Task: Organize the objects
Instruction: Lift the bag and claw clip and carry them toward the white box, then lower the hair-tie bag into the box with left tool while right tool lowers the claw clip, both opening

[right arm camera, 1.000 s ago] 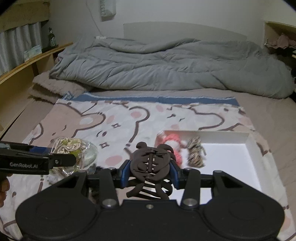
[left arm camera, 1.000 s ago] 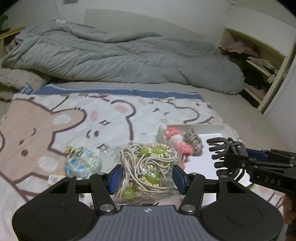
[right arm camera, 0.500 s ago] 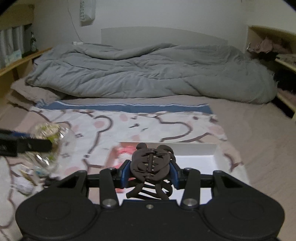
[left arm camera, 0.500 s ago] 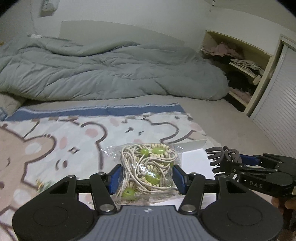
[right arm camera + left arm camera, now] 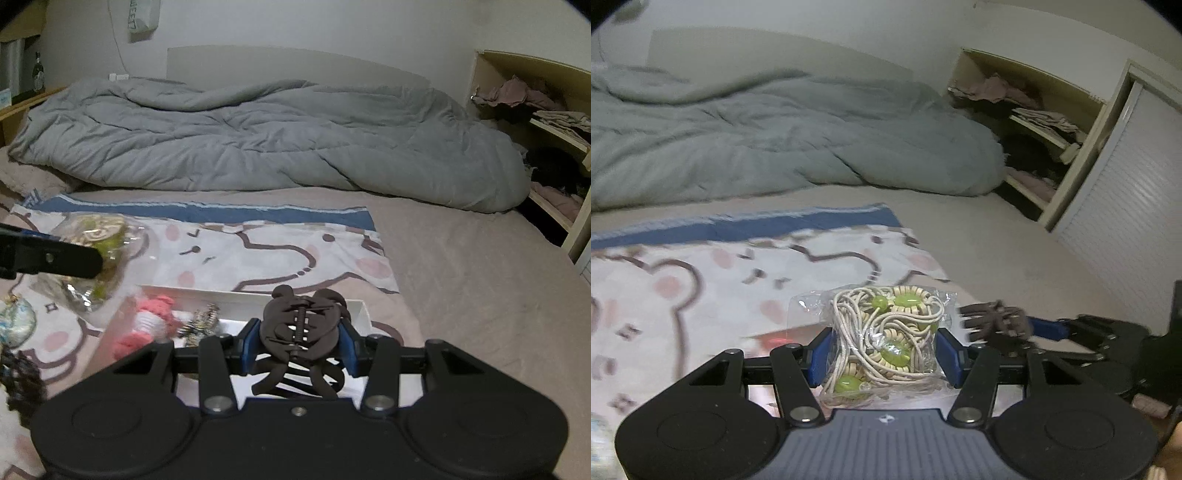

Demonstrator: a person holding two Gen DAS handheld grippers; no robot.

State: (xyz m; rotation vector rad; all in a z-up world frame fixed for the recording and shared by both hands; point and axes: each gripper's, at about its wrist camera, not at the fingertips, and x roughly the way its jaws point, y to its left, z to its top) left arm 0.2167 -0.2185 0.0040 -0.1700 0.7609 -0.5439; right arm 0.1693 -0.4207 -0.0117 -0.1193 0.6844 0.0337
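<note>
Right now my left gripper (image 5: 882, 352) is clamped partway closed on a clear bag of cream cord and green beads (image 5: 882, 339), its blue pads pressing the plastic on both sides, exactly as a second ago. My right gripper (image 5: 301, 343) is likewise pinched narrow on a dark brown claw clip (image 5: 301, 332), and that grip has not changed either.

What has changed is the ground under me. A second ago the bag hung over the middle of the bear-print blanket (image 5: 701, 280), with a small blue-patterned pouch (image 5: 16, 326) just left of it; now, in the left view, the blanket's right edge lies beneath the bag and the bare beige sheet (image 5: 997, 251) fills the right side. From the right view, the white tray (image 5: 354, 306) sits directly below the clip, with the pink crocheted piece (image 5: 149, 325) and the striped hair tie (image 5: 201, 323) lying at the tray's left end, closer to my lower left than before. Beyond, the grey duvet (image 5: 258, 147) is heaped across the bed, and the open shelves (image 5: 546, 122) of clothes have come further into the left view.
</note>
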